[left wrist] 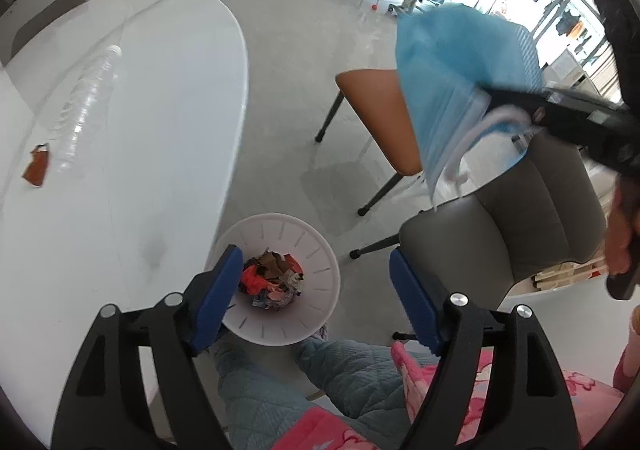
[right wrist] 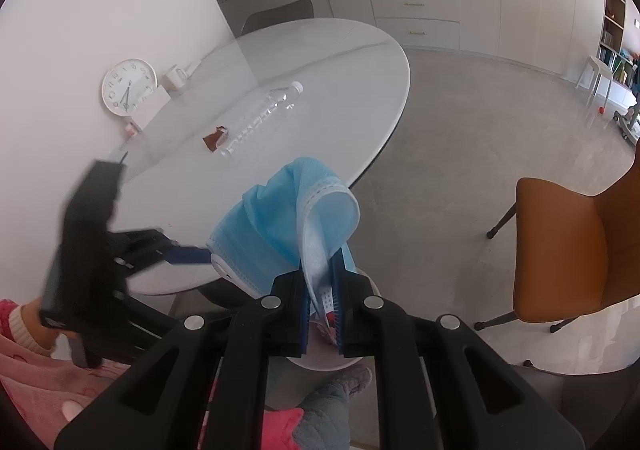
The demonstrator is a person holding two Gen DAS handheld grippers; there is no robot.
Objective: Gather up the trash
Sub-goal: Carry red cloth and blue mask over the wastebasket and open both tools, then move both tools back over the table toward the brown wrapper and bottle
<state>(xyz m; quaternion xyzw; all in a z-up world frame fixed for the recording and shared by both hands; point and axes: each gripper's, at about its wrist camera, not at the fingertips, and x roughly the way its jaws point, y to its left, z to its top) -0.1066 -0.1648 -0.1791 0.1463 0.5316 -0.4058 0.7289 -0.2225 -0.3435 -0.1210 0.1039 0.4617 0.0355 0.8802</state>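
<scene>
Trouble, if it comes, will come from the blue pleated face mask (right wrist: 280,218), which hangs loose and floppy from the right gripper (right wrist: 322,302). That tool's blue pads are pressed together on one edge of the mask, and most of the cloth billows forward and sideways, with the white ear loops (left wrist: 476,146) dangling free. Seen from the left wrist, the mask sits up and to the right of the round white slotted waste bin (left wrist: 316,246), not over its mouth. Let go from there, I would guess it drifts or catches on the rim and lands on the pale floor (left wrist: 288,98), or a loop snags on a pad and the mask clings instead of dropping.

The left gripper (left wrist: 316,290) is directly above the bin, pointing steeply down, its blue pads standing well apart with nothing between them; coloured scraps (left wrist: 270,278) lie at the bottom of the bin. It looks to me as if this hand has dropped its piece.

The right hand holds its tool tilted downward too, near the edge of the oval white table (right wrist: 340,62), with the bin only partly visible beneath the jaws. On the table there remain a clear plastic bottle with a white cap (right wrist: 264,116), lying on its side, and a small brown torn wrapper (right wrist: 214,139) just beside it, so the collecting seems far from finished.

An orange-seated chair (right wrist: 560,250) stands near the bin.
</scene>
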